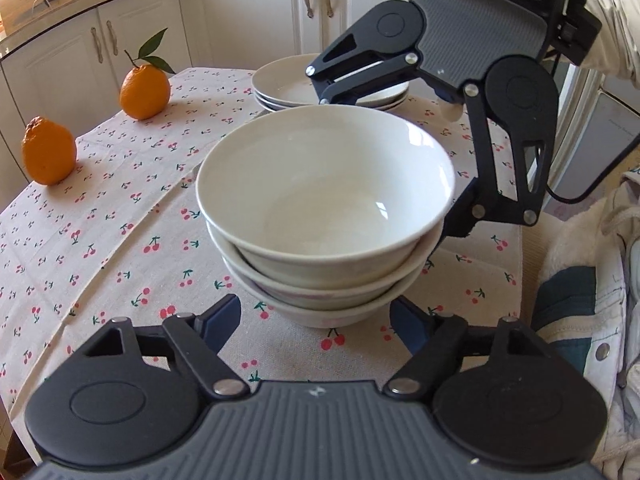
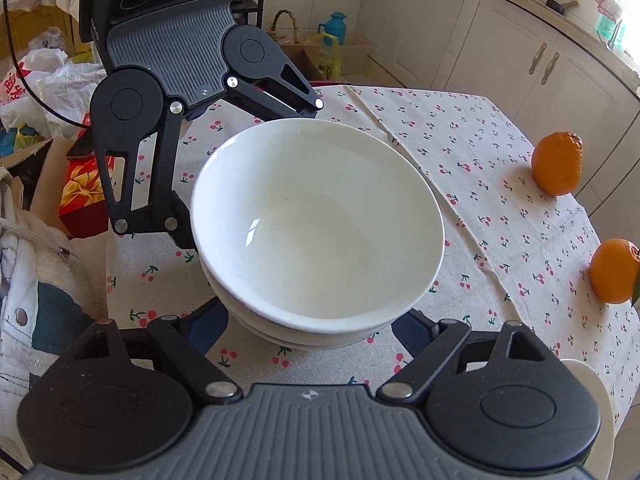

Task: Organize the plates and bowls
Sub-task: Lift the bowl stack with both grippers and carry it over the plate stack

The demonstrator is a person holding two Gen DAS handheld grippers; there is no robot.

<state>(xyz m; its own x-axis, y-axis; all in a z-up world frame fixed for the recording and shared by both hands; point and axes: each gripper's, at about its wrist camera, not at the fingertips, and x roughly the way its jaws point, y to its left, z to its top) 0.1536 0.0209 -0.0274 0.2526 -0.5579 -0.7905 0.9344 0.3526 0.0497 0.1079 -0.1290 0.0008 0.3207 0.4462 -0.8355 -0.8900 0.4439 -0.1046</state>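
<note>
Cream kitchen cabinets [image 1: 256, 12] run behind a tabletop [image 1: 120, 220] covered with a cherry-print cloth. Near the middle of that cloth sits the bowl stack [image 1: 326, 200]: three white bowls nested upright, the top one empty. Just behind it, on the far side as my left camera sees it, is a low pile of plates [image 1: 288, 84], also white. Two oranges [image 1: 145, 91] rest well apart from the crockery toward the cloth's edge, one with leaves on its stem.

I have both tools reaching down at the bowl stack from opposite sides. The left gripper [image 1: 316, 320] straddles the lowest bowl, and its fingers [image 1: 222, 318] are drawn in against the stack's sides, clamped on it. The right gripper [image 2: 312, 330] straddles the same stack from the other side, its fingers [image 2: 208, 326] right beside the lower bowls. They are fairly wide, and I cannot tell whether the pads actually press on the porcelain or stand a hair off it. The stack sits flat on the cloth.
</note>
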